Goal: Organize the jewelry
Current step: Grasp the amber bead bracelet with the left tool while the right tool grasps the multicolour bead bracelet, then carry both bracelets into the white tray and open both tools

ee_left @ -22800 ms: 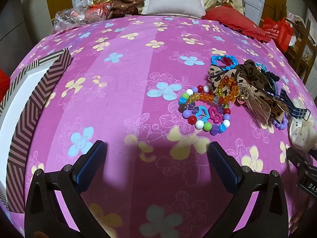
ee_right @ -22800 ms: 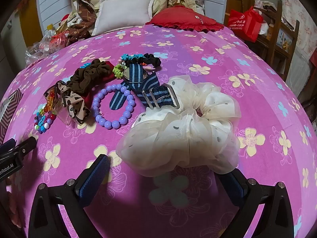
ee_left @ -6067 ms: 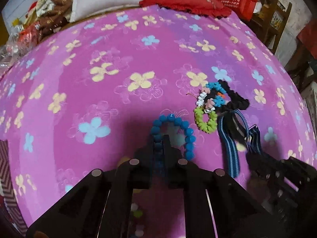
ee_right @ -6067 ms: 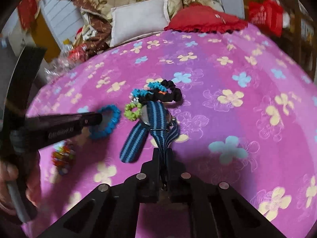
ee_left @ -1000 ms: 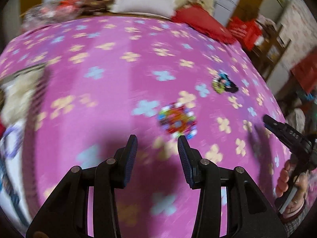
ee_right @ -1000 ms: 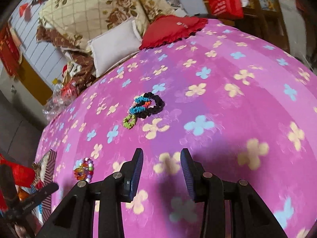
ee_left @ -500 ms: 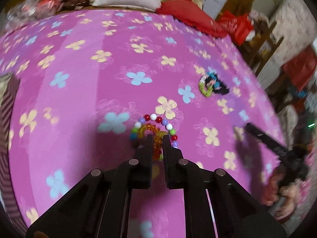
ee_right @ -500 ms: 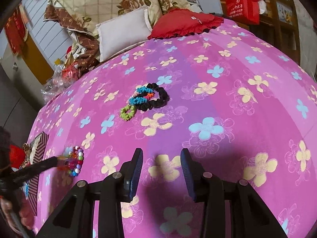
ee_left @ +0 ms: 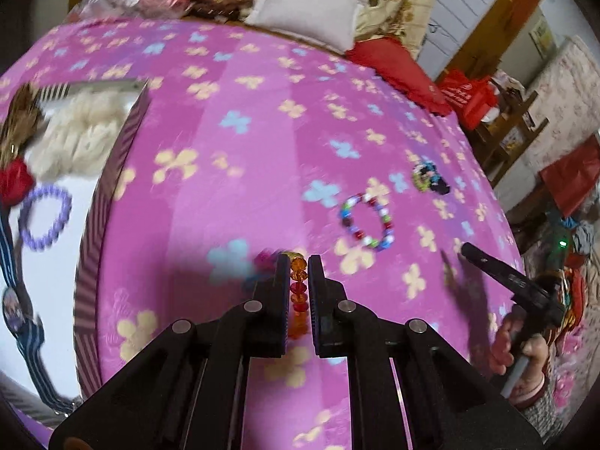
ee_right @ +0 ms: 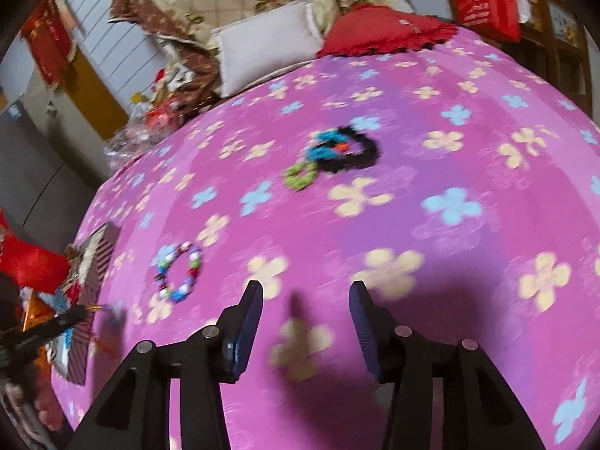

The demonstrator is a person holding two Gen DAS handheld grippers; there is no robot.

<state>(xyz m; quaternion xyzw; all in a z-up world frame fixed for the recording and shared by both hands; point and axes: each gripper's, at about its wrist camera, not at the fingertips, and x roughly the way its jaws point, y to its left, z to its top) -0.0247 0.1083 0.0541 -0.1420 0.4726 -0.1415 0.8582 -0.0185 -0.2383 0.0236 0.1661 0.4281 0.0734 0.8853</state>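
Observation:
My left gripper (ee_left: 299,262) is shut on an orange and red beaded bracelet (ee_left: 297,288), lifted above the pink floral bedspread. A multicoloured bead bracelet (ee_left: 366,222) lies on the bed to its right; it also shows in the right wrist view (ee_right: 179,272). A cluster of small black, blue and green hair ties (ee_right: 333,153) lies farther back (ee_left: 430,178). The striped box (ee_left: 108,202) at the left holds a purple bracelet (ee_left: 45,216), a white scrunchie (ee_left: 80,133) and a blue striped watch (ee_left: 15,300). My right gripper (ee_right: 304,300) is open and empty over the bed.
A white pillow (ee_right: 268,43) and a red cushion (ee_right: 386,30) lie at the head of the bed with heaped bedding. Red bags and wooden shelves (ee_left: 498,112) stand beyond the right edge. The left gripper shows in the right wrist view (ee_right: 48,324) by the box.
My left gripper has lifted the orange bracelet off the multicoloured one and swung left toward the box. The right gripper has moved slightly, still open.

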